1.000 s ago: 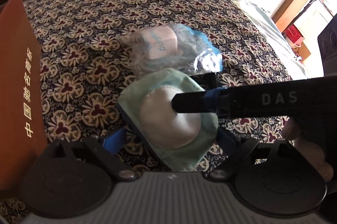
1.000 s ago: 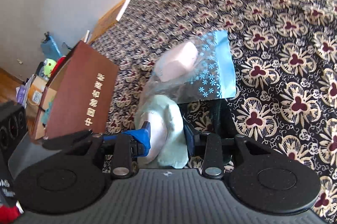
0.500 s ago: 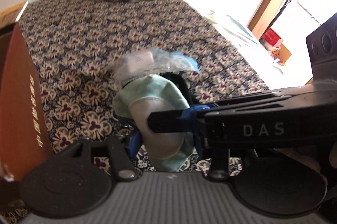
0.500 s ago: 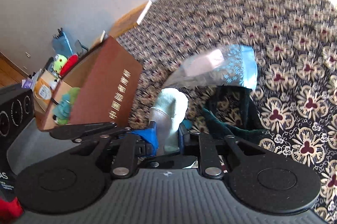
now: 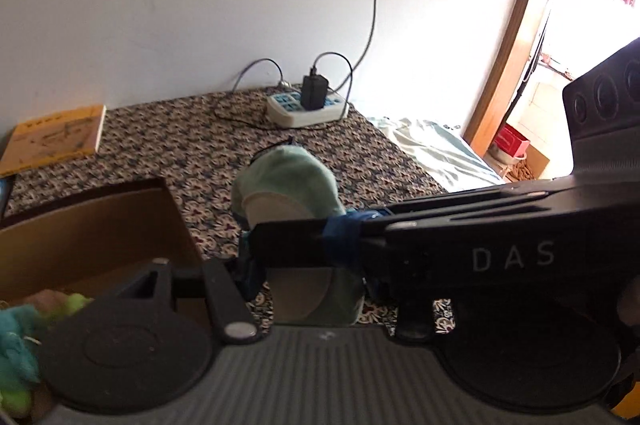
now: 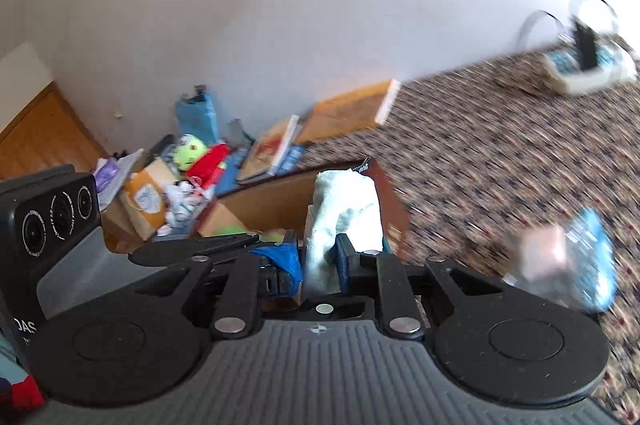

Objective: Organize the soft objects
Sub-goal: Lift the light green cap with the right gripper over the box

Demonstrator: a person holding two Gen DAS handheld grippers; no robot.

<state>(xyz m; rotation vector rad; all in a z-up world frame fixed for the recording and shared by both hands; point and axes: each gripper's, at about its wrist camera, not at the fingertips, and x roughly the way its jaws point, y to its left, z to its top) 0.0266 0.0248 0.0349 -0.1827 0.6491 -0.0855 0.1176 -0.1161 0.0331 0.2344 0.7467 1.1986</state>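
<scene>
A soft pale-green pad with a white round centre (image 5: 288,185) is lifted off the patterned table. My right gripper (image 6: 320,257) is shut on it; it shows there as a pale bundle (image 6: 344,209) between the blue-taped fingers. My left gripper (image 5: 304,273) is also closed against the pad's lower part, with the right gripper's finger (image 5: 304,237) crossing in front. A brown cardboard box (image 5: 96,221) stands just left, holding fluffy green and teal soft items (image 5: 16,329). A clear bag with a pink soft block (image 6: 560,261) lies on the table at the right.
A white power strip (image 5: 306,107) with a charger sits by the back wall. A yellow book (image 5: 52,139) lies at the table's far left. Books and clutter (image 6: 224,161) crowd the floor beyond the box. A doorway (image 5: 532,73) is to the right.
Both grippers have lifted the green pad up off the table and swung it toward the box. The bagged pink block stayed on the table.
</scene>
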